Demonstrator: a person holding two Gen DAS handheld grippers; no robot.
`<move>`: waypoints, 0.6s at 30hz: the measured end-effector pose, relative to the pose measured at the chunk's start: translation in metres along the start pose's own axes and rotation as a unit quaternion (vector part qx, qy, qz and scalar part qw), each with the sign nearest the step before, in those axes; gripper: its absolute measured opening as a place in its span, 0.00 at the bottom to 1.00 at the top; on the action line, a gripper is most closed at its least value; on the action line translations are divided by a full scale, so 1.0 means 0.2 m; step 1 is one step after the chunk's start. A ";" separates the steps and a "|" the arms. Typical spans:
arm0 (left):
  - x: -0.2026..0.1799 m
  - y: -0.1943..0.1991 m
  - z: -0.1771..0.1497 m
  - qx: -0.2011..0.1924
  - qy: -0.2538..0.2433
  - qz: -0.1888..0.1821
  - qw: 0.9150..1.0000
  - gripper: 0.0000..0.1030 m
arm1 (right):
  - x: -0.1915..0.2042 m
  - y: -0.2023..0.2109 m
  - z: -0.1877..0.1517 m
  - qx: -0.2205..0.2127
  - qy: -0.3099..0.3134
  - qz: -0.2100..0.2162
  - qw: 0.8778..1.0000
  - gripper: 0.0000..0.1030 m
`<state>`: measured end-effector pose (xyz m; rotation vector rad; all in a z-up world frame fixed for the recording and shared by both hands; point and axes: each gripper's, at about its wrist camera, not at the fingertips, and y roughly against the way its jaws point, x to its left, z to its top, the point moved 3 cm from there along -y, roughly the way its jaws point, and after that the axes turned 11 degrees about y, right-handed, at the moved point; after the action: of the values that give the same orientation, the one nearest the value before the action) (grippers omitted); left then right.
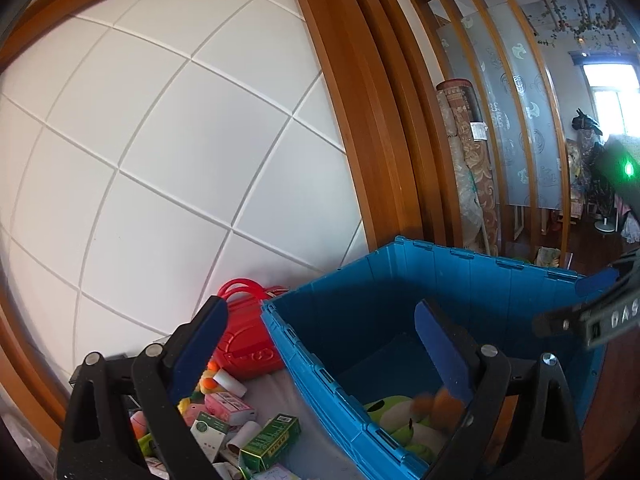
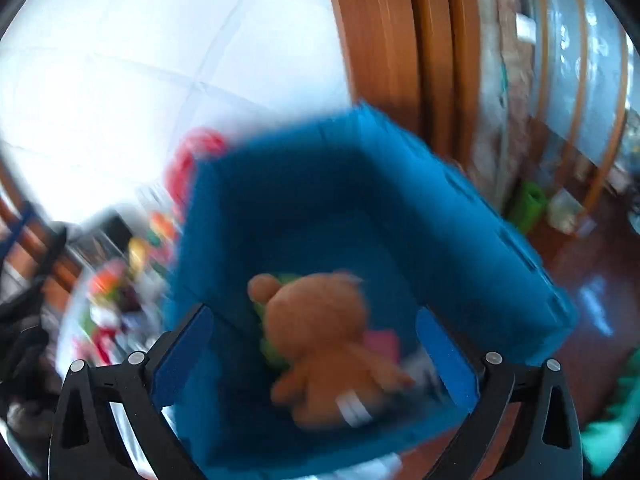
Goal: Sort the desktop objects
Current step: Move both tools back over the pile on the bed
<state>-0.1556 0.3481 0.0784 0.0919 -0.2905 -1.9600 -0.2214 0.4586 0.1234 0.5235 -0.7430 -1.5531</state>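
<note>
A blue plastic crate (image 1: pixel 400 280) stands on the table to the right of a pile of small items. My left gripper (image 1: pixel 320 340) is open and empty, held above the crate's near left wall. My right gripper (image 2: pixel 316 344) is open over the crate (image 2: pixel 360 184); a brown teddy bear (image 2: pixel 324 344) lies loose inside the crate between its fingers, blurred by motion. In the left wrist view a green plush (image 1: pixel 400 420) and a blurred orange-brown shape (image 1: pixel 436 400) lie on the crate floor. The right gripper's body (image 1: pixel 592 312) shows at the right edge.
Left of the crate lie a red bag (image 1: pixel 244 340), a green box (image 1: pixel 272 440), pink boxes (image 1: pixel 228 404), white tubes and small toys on a grey cloth. A white panelled wall and a wooden frame (image 1: pixel 352 100) stand behind. Rolled carpets (image 1: pixel 468 160) lean beyond.
</note>
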 end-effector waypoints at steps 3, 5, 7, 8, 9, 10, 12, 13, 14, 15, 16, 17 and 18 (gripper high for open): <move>0.02 0.03 -0.01 -0.005 -0.003 0.012 1.000 0.93 | 0.02 0.18 -0.02 -0.065 -0.029 0.031 0.997 1.00; 0.04 0.06 -0.01 -0.006 0.004 0.014 1.000 0.93 | 0.04 0.24 0.01 -0.086 -0.028 0.038 0.995 1.00; 0.07 0.08 -0.02 -0.008 0.007 0.025 1.000 0.93 | 0.00 0.24 0.00 -0.100 -0.017 0.045 0.994 1.00; 0.08 0.09 -0.02 -0.008 0.010 0.028 1.000 0.93 | 0.05 0.27 -0.03 -0.115 -0.010 0.046 0.992 1.00; 0.10 0.11 -0.03 -0.008 0.015 0.033 0.999 0.93 | 0.00 0.26 -0.02 -0.128 -0.006 0.046 0.991 1.00; 0.11 0.12 -0.04 -0.008 0.018 0.036 0.999 0.93 | 0.05 0.30 -0.04 -0.147 0.002 0.044 0.988 1.00; 0.14 0.15 -0.07 -0.006 0.019 0.047 0.999 0.93 | 0.02 0.32 -0.05 -0.177 0.016 0.039 0.983 1.00; 0.16 0.17 -0.09 -0.006 0.019 0.054 0.998 0.93 | 0.03 0.34 -0.07 -0.197 0.026 0.036 0.979 1.00; 0.18 0.19 -0.10 -0.008 0.020 0.061 0.998 0.93 | 0.07 0.40 -0.09 -0.228 0.041 0.029 0.972 1.00; 0.21 0.20 -0.12 -0.010 0.022 0.067 0.997 0.93 | 0.11 0.44 -0.11 -0.255 0.052 0.022 0.965 1.00; 0.24 0.23 -0.14 -0.013 0.027 0.074 0.997 0.93 | 0.15 0.49 -0.13 -0.285 0.065 0.014 0.956 1.00; 0.29 0.26 -0.17 -0.015 0.035 0.081 0.996 0.93 | 0.19 0.53 -0.17 -0.315 0.077 0.004 0.946 1.00; 0.33 0.29 -0.20 -0.015 0.041 0.085 0.995 0.93 | 0.23 0.55 -0.20 -0.332 0.084 -0.006 0.939 1.00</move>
<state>-0.1225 0.2595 0.0595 0.1246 -0.2076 -1.7863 -0.1229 0.4041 0.1796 0.1476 -0.0582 -1.6303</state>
